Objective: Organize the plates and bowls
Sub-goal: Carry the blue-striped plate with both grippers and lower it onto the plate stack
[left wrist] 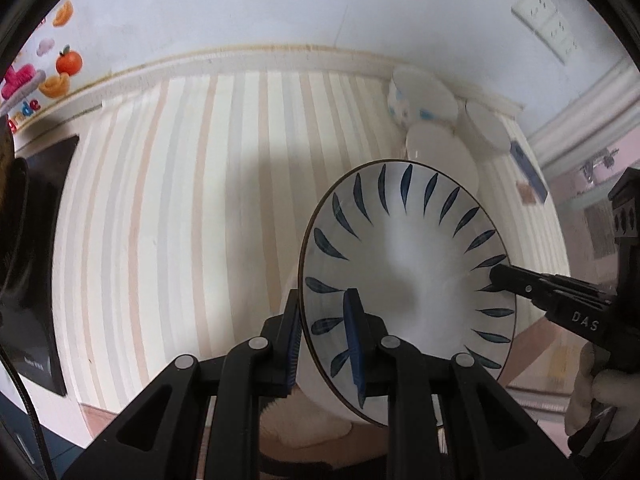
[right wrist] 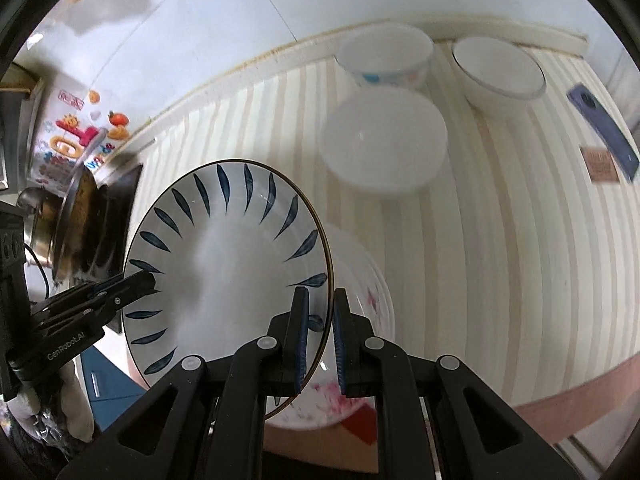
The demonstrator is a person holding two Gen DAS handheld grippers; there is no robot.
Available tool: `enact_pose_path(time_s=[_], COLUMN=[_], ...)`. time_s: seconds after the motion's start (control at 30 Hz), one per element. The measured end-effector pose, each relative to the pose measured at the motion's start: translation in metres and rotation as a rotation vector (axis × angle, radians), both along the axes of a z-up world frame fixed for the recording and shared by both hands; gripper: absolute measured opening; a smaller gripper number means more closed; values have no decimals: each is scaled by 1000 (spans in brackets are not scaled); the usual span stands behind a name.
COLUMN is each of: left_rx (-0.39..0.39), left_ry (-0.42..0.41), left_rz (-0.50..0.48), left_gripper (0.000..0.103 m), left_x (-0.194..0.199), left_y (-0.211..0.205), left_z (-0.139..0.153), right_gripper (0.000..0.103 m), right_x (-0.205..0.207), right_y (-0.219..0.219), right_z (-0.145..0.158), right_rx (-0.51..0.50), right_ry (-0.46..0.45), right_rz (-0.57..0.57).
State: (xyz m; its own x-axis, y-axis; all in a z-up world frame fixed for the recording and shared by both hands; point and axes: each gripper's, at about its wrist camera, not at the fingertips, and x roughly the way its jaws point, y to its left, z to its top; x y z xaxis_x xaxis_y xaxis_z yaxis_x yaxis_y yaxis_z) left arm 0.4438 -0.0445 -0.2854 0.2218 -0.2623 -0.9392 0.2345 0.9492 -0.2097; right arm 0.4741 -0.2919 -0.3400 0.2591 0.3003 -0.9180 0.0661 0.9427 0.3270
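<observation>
Both tools, left tool [left wrist: 326,344] and right tool [right wrist: 320,336], clamp opposite rims of the blue-leaf plate [left wrist: 404,280], steadying it above the red-patterned plate [right wrist: 360,300].

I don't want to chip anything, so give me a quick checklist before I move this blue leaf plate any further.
1. Left gripper fingers pinch the blue leaf plate rim: ok.
2. Right gripper fingers straddle the opposite rim: ok.
3. Plate level: not ok, tilted steeply.
4. Pink-patterned plate close behind; touching or apart: cannot tell.
5. Three white bowls grouped at the striped table's far end, apart from the plate: ok.
6. Phone near the table's right edge, apart from the dishes: ok.
</observation>
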Motion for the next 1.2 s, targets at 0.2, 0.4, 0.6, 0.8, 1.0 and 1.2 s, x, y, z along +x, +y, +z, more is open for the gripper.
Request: enact_pose_path(time_s=[0.2,0.4,0.6,0.8,1.0,1.2], left_rx=[45,77,100,115,123,122], left_ry=[56,96,112,116,108,128], left_rz=[-9,-8,18,60,91,114], left_gripper=[18,18,19,19,19,19], left_x=[-15,-24,-26,-23,-22,-21], left_y=[-9,-15,-21,-26,-33,-33], left_z=[-37,-60,-69,-76,-81,-83], right_gripper=[13,13,13,13,13,17], right_x=[-26,-37,-37,-32,-28,-28], right_y=[-6,-8,-13,-11,-10,-8], right_z=[-31,-51,-62,-64,-62,-60], right_rx=[-14,-25,-24,-23,-37,-37], right_ry=[28,38,39,28,29,46], right_rz=[2,6,19,47,65,37])
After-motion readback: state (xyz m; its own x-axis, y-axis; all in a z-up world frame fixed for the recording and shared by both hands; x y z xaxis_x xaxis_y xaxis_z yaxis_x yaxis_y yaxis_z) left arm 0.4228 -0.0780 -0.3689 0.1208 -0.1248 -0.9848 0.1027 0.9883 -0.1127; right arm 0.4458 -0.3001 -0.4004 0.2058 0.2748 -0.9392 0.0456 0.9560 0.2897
